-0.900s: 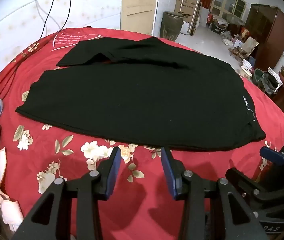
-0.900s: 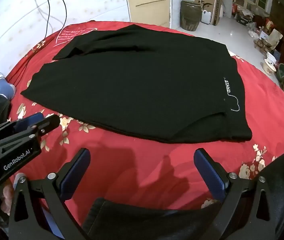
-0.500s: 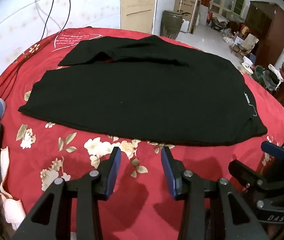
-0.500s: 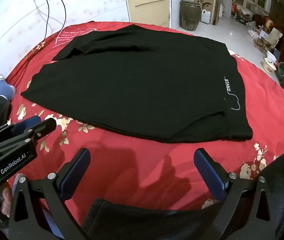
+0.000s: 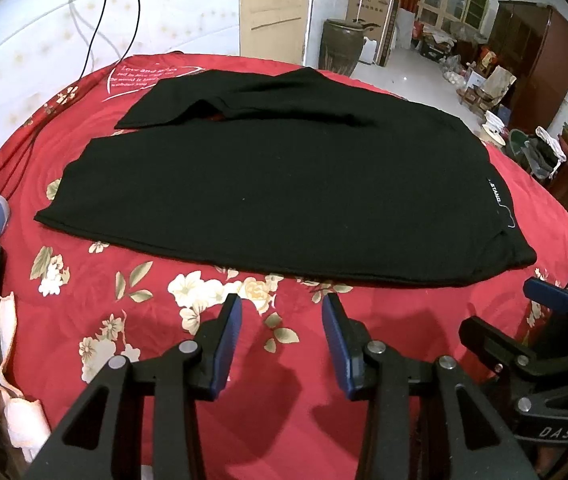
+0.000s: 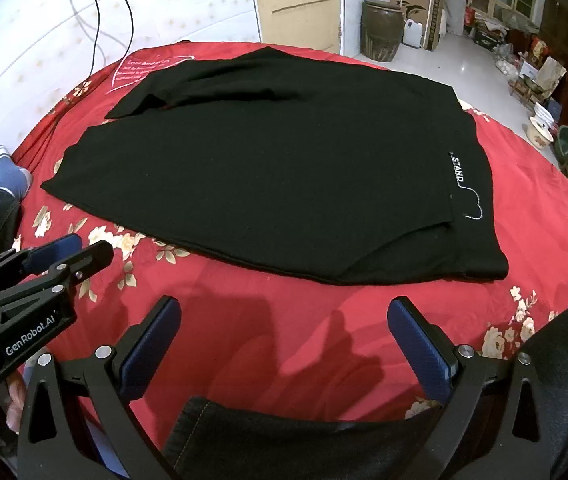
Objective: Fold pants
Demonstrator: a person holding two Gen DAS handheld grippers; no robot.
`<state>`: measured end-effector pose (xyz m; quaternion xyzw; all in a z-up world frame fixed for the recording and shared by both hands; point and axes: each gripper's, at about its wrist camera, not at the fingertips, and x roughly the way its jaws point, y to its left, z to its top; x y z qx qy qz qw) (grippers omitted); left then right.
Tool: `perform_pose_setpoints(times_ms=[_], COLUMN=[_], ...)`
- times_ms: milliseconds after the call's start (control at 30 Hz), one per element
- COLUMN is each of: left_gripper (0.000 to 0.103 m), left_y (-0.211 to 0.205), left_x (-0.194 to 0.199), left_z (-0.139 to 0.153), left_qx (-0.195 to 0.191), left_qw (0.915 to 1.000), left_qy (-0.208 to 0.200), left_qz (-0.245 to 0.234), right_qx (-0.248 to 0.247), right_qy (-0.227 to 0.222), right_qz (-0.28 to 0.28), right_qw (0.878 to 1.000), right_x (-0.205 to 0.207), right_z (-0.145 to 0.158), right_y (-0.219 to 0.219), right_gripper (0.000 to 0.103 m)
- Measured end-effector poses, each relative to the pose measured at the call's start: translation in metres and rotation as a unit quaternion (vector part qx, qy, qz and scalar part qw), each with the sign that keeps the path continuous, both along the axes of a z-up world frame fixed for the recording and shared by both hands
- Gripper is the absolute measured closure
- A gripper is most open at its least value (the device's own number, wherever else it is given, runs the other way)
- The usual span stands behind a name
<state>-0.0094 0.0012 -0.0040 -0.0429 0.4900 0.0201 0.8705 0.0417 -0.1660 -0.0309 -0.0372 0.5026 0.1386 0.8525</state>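
Black pants [image 5: 284, 184] lie flat on a red floral bedspread [image 5: 132, 320], waist to the right with a white "STAND" print, legs to the left; they also show in the right wrist view [image 6: 268, 172]. The far leg end is partly folded over. My left gripper [image 5: 280, 312] is open and empty, hovering just short of the pants' near edge. My right gripper [image 6: 284, 316] is wide open and empty, also short of the near edge. The left gripper shows at the left of the right wrist view [image 6: 44, 268]; the right one shows at the right of the left wrist view [image 5: 544, 320].
A person's leg with a blue sock [image 6: 8, 168] rests on the bed at the left. Dark denim [image 6: 284, 432] lies under my right gripper. Black cables [image 5: 96, 32] hang on the white wall. Beyond the bed stand a brown jar [image 5: 340, 44], boxes and a wardrobe [image 5: 540, 64].
Both grippers have drawn back slightly from the pants, so the near edge sits a little farther away. The jaws and the pants are unchanged.
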Motion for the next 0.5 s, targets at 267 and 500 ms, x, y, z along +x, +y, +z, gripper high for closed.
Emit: perform_pose_setpoints(times_ms=[267, 500], left_gripper=[0.059, 0.059], left_y=[-0.0038, -0.0018], left_x=[-0.0005, -0.0006], left_z=[0.0029, 0.0006], left_qx=[0.014, 0.015], left_qw=[0.9998, 0.9998], left_qy=[-0.010, -0.010], left_qz=[-0.008, -0.013], right_qx=[0.004, 0.007], right_qy=[0.003, 0.005], right_qz=[-0.003, -0.003], right_qw=[1.000, 1.000], right_x=[-0.0003, 0.0014], right_z=[-0.0011, -0.0025], right_y=[-0.0008, -0.0023], right_gripper=[0.000, 0.000])
